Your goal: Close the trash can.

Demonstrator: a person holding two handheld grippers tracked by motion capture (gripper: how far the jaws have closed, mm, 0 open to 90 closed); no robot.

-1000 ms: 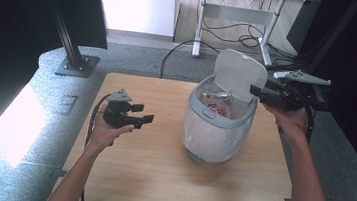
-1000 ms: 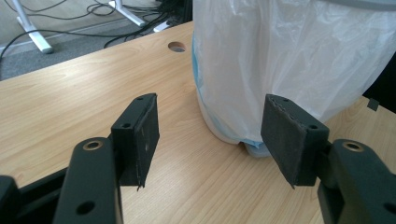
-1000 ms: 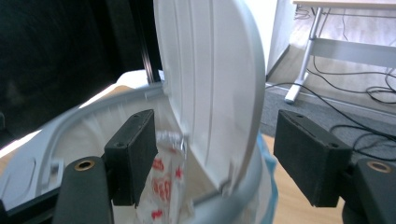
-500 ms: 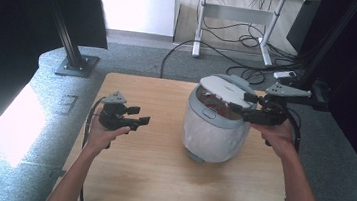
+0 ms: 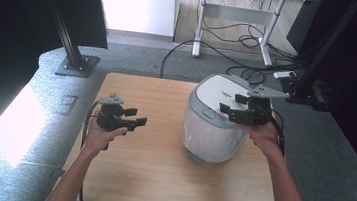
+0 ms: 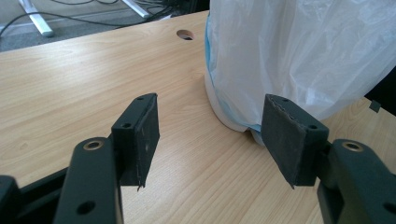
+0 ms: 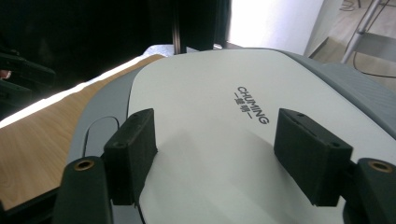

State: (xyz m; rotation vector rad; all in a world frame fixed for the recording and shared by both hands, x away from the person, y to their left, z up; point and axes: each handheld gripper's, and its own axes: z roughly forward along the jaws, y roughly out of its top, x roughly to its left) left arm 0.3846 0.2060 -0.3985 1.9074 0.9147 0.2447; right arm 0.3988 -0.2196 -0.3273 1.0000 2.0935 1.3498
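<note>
A grey and white bin (image 5: 212, 124) stands right of centre on the wooden table (image 5: 149, 168), a white plastic bag hanging around its body (image 6: 299, 56). Its white lid (image 7: 219, 140), printed CHUMING, lies down flat on the bin. My right gripper (image 5: 231, 108) rests open over the lid's right side, jaws spread just above the white surface (image 7: 212, 154). My left gripper (image 5: 137, 117) hovers open over the table to the left of the bin, nothing between its jaws (image 6: 210, 135), pointing at the bin's base.
A round cable hole (image 6: 185, 34) is in the tabletop beyond the bin. A black stand base (image 5: 77, 64) sits on the floor at the back left. A desk frame with cables (image 5: 235, 21) stands behind the table.
The bin's lid was up a second ago and now lies shut. My right gripper came down and leftward with it. The left gripper has barely moved.
</note>
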